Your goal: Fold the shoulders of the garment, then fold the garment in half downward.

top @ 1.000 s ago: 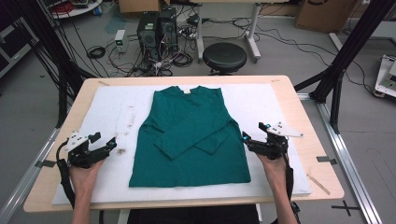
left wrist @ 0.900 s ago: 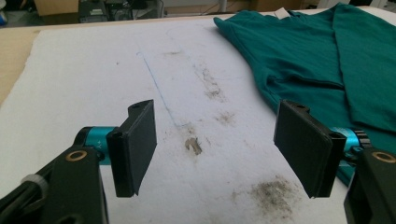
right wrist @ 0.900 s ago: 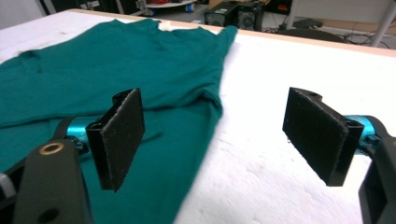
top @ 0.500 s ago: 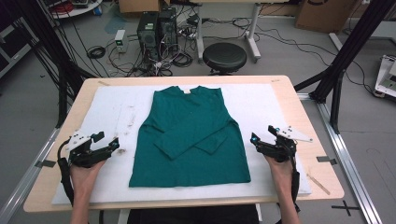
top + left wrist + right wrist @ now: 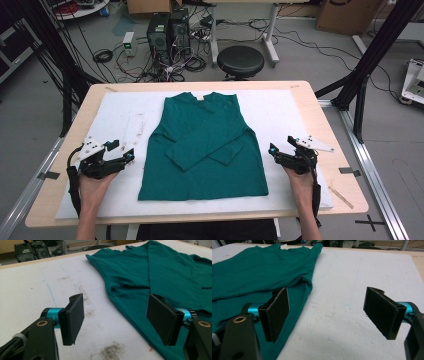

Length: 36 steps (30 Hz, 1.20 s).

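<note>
A dark green long-sleeved shirt (image 5: 202, 145) lies flat on a white foam pad (image 5: 280, 110), collar at the far side and both sleeves folded across its front. My left gripper (image 5: 122, 150) hovers just left of the shirt's lower left edge, open and holding nothing. In the left gripper view (image 5: 115, 320) one jaw is over the shirt (image 5: 160, 272) and the other over bare pad. My right gripper (image 5: 281, 145) stands open, right of the shirt's lower right edge. In the right gripper view (image 5: 327, 312) its left jaw is above the shirt's side (image 5: 257, 270).
The pad covers a wooden table (image 5: 327, 130) and carries dirty smudges (image 5: 111, 351) on its left part. Behind the table stand a black stool (image 5: 240, 61) and computer cases (image 5: 167, 30) among cables. Black frame posts (image 5: 372, 60) flank the table.
My left gripper has edged a little toward the shirt. My right gripper has drawn back slightly to the right of the shirt's edge. Both stay open.
</note>
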Motion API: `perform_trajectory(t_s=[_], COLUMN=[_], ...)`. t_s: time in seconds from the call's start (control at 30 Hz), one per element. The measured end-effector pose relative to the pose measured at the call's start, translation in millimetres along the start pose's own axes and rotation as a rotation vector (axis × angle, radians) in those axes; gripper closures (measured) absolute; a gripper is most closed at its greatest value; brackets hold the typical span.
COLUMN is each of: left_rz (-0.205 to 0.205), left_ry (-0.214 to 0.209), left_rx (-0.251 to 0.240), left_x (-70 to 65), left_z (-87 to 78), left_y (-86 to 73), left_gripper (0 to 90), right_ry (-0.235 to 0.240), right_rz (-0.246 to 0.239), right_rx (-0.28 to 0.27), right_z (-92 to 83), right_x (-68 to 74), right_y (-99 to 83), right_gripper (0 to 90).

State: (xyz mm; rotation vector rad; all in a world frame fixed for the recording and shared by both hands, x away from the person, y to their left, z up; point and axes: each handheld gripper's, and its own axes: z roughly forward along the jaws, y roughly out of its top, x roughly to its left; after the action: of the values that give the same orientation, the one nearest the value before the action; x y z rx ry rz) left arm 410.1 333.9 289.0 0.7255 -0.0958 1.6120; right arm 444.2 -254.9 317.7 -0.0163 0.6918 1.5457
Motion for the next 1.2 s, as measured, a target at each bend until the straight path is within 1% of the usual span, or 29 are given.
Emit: perform_trajectory(t_s=[0.13,0.2,0.23,0.3,0.33,0.37,0.4,0.47,0.53,0.6,0.73,0.8,0.9,0.97,1.03,1.07,1.13,1.17,1.2], left_rz=[0.012,0.015,0.022,0.017,0.008,0.001,-0.007,-0.014,-0.01,-0.008,-0.022,-0.008,0.006,0.009,0.003,0.003,0.011,0.013,0.017], left_ry=[-0.026,-0.043,-0.042,-0.046,-0.042,-0.033,-0.033,-0.052,-0.051,-0.04,-0.031,-0.024,-0.012,-0.001,0.001,0.0,-0.005,-0.008,-0.016], left_rx=[0.035,0.069,0.093,0.124,0.153,0.177,0.193,0.221,0.248,0.269,0.299,0.31,0.329,0.322,0.316,0.313,0.309,0.311,0.308], left_x=[-7.6,-12.4,-15.2,-18.7,-20.7,-21.7,-23.0,-24.7,-27.4,-29.8,-33.9,-37.2,-40.8,-43.0,-44.1,-44.5,-45.7,-46.0,-46.9], left_z=[5.6,9.9,13.1,17.8,21.3,24.1,26.8,30.6,34.0,37.1,43.6,46.9,50.7,51.4,51.4,51.4,51.3,51.0,50.9], left_y=[2.3,2.6,2.8,2.5,2.0,1.4,0.6,-0.8,-1.7,-2.4,-4.8,-6.2,-7.3,-7.8,-8.2,-8.5,-8.8,-8.7,-8.9], left_gripper=[33.9,37.8,38.2,40.0,41.9,42.1,42.2,44.5,46.3,48.4,49.3,49.3,49.4,49.6,52.0,54.1,57.4,59.1,61.6], right_ry=[0.007,0.022,0.027,0.035,0.037,0.048,0.058,0.066,0.066,0.067,0.07,0.065,0.037,0.043,0.04,0.032,0.021,0.031,0.041], right_rz=[-0.007,-0.014,-0.022,-0.039,-0.047,-0.051,-0.064,-0.078,-0.096,-0.097,-0.085,-0.085,-0.101,-0.105,-0.117,-0.126,-0.151,-0.151,-0.147], right_rx=[0.007,0.023,0.031,0.058,0.076,0.105,0.115,0.143,0.175,0.185,0.212,0.236,0.26,0.286,0.302,0.323,0.341,0.352,0.351], right_z=[0.2,0.8,1.7,4.0,5.4,6.9,8.4,10.3,13.4,15.9,18.6,20.9,24.6,28.3,31.3,33.5,35.6,36.2,36.0], right_x=[2.4,4.1,5.5,9.2,11.1,13.9,15.6,19.4,22.7,24.6,26.4,28.3,31.9,34.7,37.4,39.5,41.9,43.1,43.7], right_y=[1.3,1.8,2.2,3.2,3.7,4.4,4.5,4.5,4.1,3.4,2.9,1.8,0.0,-1.1,-2.2,-2.8,-2.9,-2.9,-2.9], right_gripper=[22.1,26.0,26.1,27.0,27.9,28.9,29.8,35.1,36.1,36.1,36.1,36.2,37.0,37.3,37.6,38.7,43.8,48.7,53.3])
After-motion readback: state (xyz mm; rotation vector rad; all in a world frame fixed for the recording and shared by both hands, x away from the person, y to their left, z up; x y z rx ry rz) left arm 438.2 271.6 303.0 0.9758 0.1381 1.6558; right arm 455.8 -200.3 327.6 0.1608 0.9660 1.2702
